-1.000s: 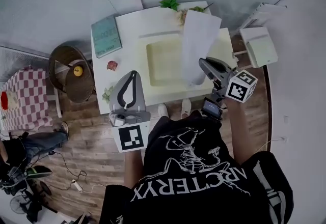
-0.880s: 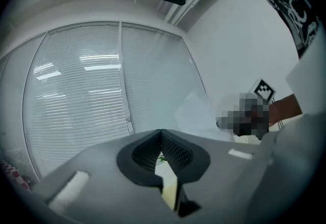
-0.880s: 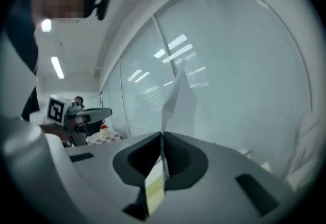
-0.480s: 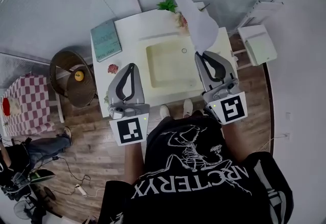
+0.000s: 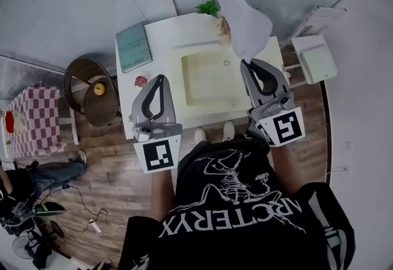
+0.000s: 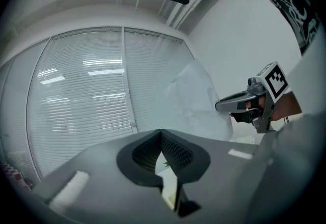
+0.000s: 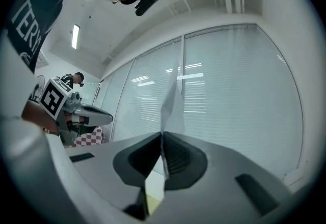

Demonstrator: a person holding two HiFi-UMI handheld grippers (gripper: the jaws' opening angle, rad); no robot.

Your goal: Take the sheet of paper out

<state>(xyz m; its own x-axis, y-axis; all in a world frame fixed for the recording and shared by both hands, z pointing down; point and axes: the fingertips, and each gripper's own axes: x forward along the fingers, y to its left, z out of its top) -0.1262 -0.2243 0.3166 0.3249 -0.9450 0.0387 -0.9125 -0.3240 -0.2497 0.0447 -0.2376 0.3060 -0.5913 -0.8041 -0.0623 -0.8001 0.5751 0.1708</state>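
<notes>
A white table (image 5: 166,35) stands on wooden floor (image 5: 110,164) beside blind-covered windows (image 7: 234,90).

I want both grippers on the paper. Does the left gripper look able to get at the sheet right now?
Probably yes: the sheet stands in open air, pinched by the right gripper, with nothing between it and the left gripper, whose shut jaws would have to open first.

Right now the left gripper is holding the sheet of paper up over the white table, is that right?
Not quite: the right gripper holds the sheet of paper up over the white table. The right gripper view shows its jaws shut on the sheet; the left gripper is shut on nothing.
</notes>
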